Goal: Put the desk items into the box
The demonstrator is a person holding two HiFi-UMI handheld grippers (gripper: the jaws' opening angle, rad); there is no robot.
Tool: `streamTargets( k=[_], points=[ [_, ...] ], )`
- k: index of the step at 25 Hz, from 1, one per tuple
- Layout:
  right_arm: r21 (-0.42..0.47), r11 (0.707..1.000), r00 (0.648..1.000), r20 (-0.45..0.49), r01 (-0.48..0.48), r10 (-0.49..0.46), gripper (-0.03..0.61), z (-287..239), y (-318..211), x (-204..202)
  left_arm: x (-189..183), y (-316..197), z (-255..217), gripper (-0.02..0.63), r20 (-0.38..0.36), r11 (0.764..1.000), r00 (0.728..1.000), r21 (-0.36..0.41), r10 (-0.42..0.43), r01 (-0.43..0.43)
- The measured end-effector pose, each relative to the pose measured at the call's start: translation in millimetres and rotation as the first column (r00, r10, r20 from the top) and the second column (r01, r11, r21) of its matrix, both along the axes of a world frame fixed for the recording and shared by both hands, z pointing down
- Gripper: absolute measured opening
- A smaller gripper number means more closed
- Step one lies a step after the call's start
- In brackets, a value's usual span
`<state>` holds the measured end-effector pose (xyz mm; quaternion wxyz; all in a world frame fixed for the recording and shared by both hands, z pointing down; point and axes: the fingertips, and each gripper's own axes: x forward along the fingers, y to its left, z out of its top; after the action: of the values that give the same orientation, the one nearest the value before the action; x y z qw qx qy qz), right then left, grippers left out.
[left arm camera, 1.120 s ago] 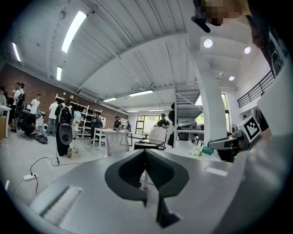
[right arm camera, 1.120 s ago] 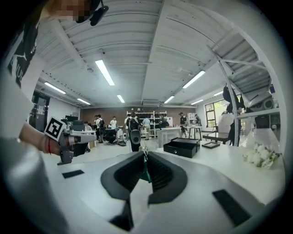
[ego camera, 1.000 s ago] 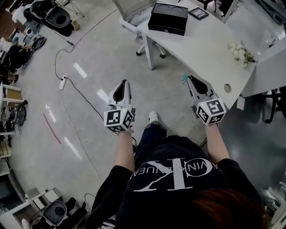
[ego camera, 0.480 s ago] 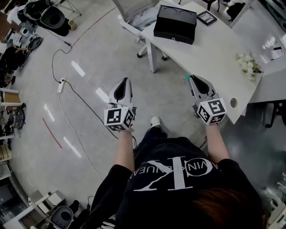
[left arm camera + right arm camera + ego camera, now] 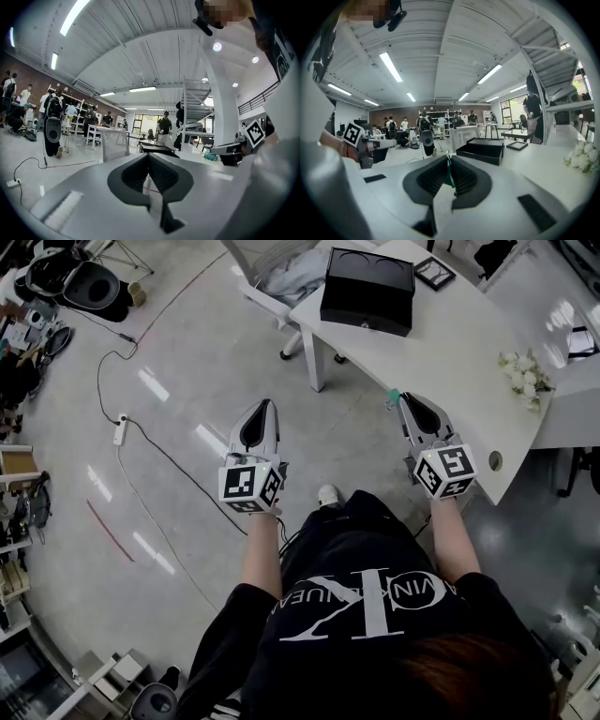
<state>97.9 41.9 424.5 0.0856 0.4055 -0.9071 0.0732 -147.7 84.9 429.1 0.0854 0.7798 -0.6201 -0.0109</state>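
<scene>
— Glossy grey floor (image 5: 187,352) underfoot, and a white desk (image 5: 441,343) running off to the upper right. What is on it?

— A black box (image 5: 367,277) at the far end. It is rectangular, lid off, dark inside, with what look like two rounded hollows. Just beyond it lies a small dark picture frame (image 5: 434,273). A bunch of white flowers (image 5: 525,371) lies well apart from the box, toward the desk's other end.

— And the grippers?

— Both are held out in front of the person, side by side. The left gripper (image 5: 265,405) has its jaws pressed together with nothing between them. The right gripper (image 5: 401,397), by the desk's near edge, is clamped on a small teal-green item (image 5: 449,174). Only a thin sliver shows between the pads, so I cannot tell what it is.

— How does the box lie to them?

— It is ahead of both and well apart from either, nearer the right gripper's line than the left's. In the right gripper view it sits just right of the jaw tips, open side up, with the frame past it.

— Anything else?

— A chair (image 5: 267,277) stands left of the box, and a power strip (image 5: 119,431) with its cable lies on the floor.
</scene>
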Motion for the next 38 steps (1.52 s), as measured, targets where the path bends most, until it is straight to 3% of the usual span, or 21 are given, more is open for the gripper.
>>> streamTargets(
  k=[10, 24, 38],
  points=[
    [-0.003, 1.0, 1.0, -0.015, -0.024, 0.024, 0.034, 2.2, -50.6, 7.3, 19.2, -61.4, 5.7, 0.011, -0.013, 0.998, 0.998, -0.005, 0.062, -0.062],
    [0.006, 1.0, 1.0, -0.011, 0.018, -0.018, 0.034, -3.0, -153.3, -13.9, 14.2, -172.3, -8.9, 0.011, 0.005, 0.997, 0.997, 0.011, 0.076, -0.077],
    [-0.012, 0.997, 0.997, -0.026, 0.076, -0.076, 0.034, 4.3, -216.8, -21.2, 20.3, -233.0, 1.7, 0.011, 0.008, 0.997, 0.998, -0.022, 0.068, -0.068]
  ],
)
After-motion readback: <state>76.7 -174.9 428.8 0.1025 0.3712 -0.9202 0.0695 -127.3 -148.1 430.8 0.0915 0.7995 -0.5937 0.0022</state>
